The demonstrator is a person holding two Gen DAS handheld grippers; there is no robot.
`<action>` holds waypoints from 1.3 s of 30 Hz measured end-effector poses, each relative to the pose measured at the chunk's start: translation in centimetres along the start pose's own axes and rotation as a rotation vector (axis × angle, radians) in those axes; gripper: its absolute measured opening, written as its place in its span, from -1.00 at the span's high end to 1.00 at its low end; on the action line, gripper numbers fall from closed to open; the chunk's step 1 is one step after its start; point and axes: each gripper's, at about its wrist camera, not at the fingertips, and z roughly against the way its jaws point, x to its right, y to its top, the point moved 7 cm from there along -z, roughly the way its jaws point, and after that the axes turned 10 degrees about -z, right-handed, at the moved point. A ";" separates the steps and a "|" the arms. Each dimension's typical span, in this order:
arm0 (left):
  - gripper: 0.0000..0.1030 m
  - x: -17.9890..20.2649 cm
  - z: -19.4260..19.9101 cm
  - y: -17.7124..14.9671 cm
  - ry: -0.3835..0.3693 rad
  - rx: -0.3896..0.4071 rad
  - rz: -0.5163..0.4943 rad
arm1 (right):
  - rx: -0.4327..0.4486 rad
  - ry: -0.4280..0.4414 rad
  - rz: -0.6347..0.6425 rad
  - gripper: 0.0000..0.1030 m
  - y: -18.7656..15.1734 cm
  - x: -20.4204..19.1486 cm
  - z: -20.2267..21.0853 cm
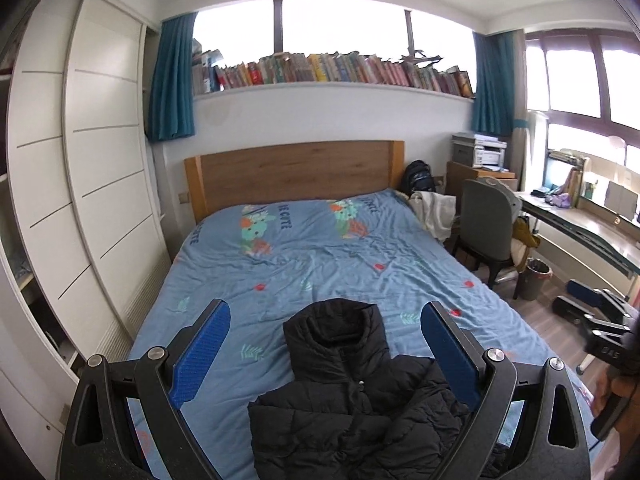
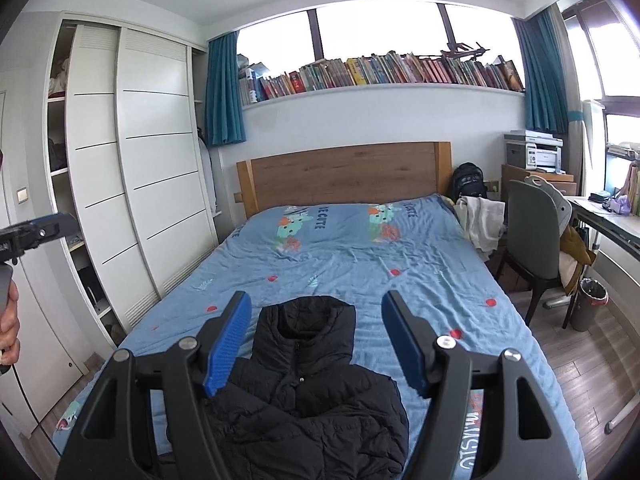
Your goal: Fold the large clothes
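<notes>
2 hand-held grippers, left (image 1: 326, 354) and right (image 2: 316, 338), gape above black jacket (image 1: 352, 400) on bed (image 1: 320, 264)

The puffer jacket (image 1: 360, 400) is plain black, its quilting showing only as dull sheen. The bedspread (image 1: 320, 264) under it is light blue, scattered with small red dots and pale green leaf sprigs, with green-and-orange cartoon figures and dark blue lettering near the warm brown wooden headboard (image 1: 296, 172). Both the left tool (image 1: 326, 354) and the right tool (image 2: 316, 344) are black with ribbed royal-blue pads (image 2: 228, 344). The curtains (image 1: 172, 80) are teal, the wardrobe doors (image 2: 132, 168) off-white, the chair (image 2: 534, 232) grey-green.
</notes>
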 end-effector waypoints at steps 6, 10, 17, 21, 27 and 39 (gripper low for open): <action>-0.85 -2.9 -3.3 -0.5 0.052 -0.033 0.020 | 0.008 -0.009 0.017 -0.29 0.9 -0.5 -2.1; -0.85 -4.2 -6.7 -2.1 0.053 -0.080 0.050 | -0.025 -0.022 0.024 -0.29 0.0 -0.5 -5.3; -0.85 -5.4 -13.9 -5.6 0.046 -0.153 0.077 | -0.095 -0.051 0.013 -0.29 -2.4 0.6 -13.5; -0.85 -5.4 -19.6 -8.7 0.003 -0.205 0.110 | -0.170 -0.070 0.006 -0.29 -5.4 2.0 -20.1; -0.85 -5.1 -29.5 -13.8 -0.093 -0.291 0.168 | -0.267 -0.062 -0.021 -0.29 -10.5 4.1 -31.3; -0.77 -8.9 -42.6 -20.7 -0.167 -0.412 0.415 | -0.390 -0.062 -0.245 -0.29 -16.6 10.0 -45.0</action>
